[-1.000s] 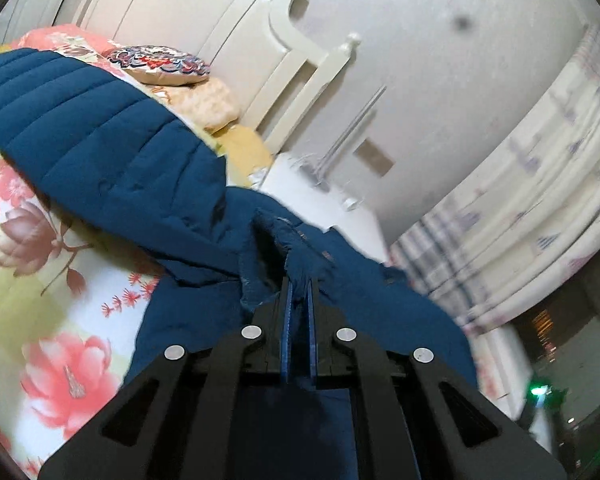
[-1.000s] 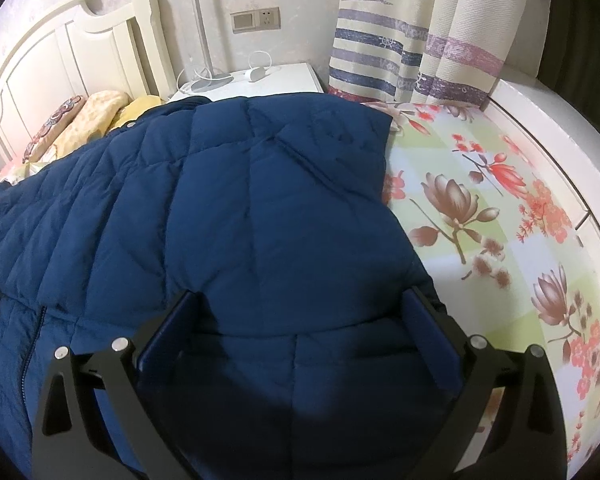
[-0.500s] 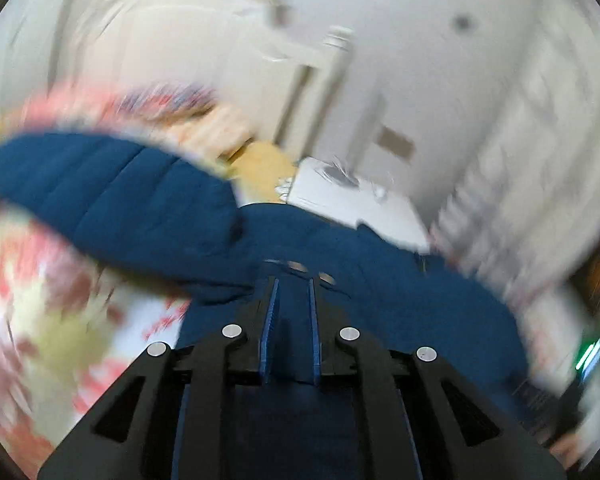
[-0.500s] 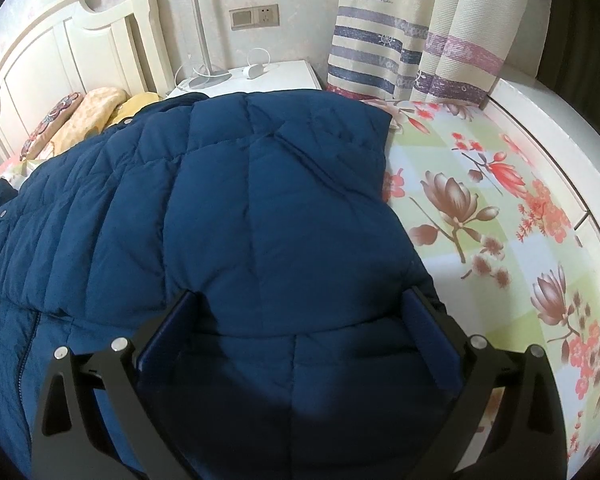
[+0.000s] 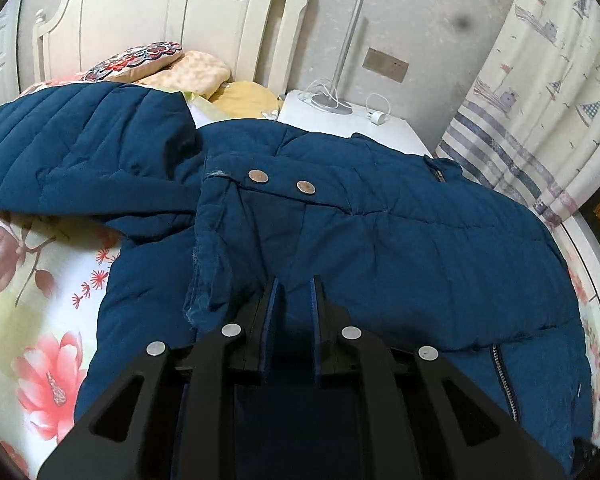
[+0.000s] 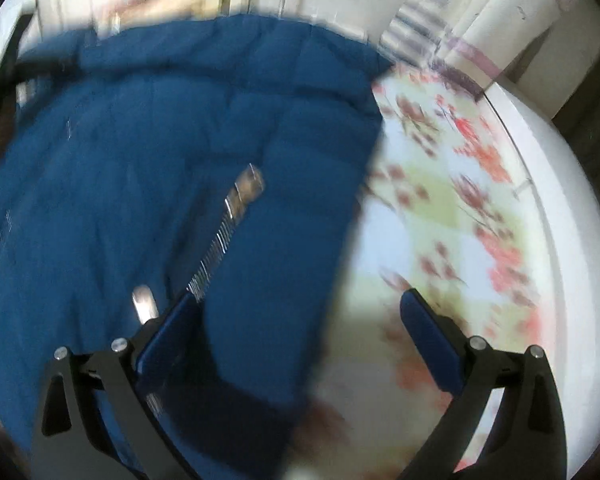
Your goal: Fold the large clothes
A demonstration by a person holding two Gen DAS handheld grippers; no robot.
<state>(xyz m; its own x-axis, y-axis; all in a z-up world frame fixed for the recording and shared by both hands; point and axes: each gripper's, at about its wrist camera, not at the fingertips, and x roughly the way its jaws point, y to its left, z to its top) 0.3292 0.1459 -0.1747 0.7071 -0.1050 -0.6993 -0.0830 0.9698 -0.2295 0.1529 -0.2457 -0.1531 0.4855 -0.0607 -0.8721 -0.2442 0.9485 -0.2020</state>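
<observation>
A large dark blue quilted jacket (image 5: 380, 240) lies spread over the flowered bed sheet (image 5: 32, 280). A folded flap with two metal snaps (image 5: 258, 176) rests on top of it. My left gripper (image 5: 294, 284) points down at the jacket's near part, its fingers nearly together with a pinch of blue fabric in the narrow gap. The right wrist view is blurred. It shows the jacket (image 6: 180, 140) with its zip (image 6: 220, 240), and my right gripper (image 6: 300, 298) wide open above the jacket's right edge, holding nothing.
A cream headboard (image 5: 180, 12) and several pillows (image 5: 140, 56) stand at the bed's head. A white nightstand (image 5: 340, 120) with a slim lamp (image 5: 346, 52) and a charger sits beyond the jacket. Striped curtains (image 5: 540, 100) hang on the right. Bare sheet (image 6: 460, 220) lies right of the jacket.
My left gripper carried the fabric across and down, so the flap now lies flat on the jacket. My right gripper swung sideways, still open, and its view turned blurry with the zip below it.
</observation>
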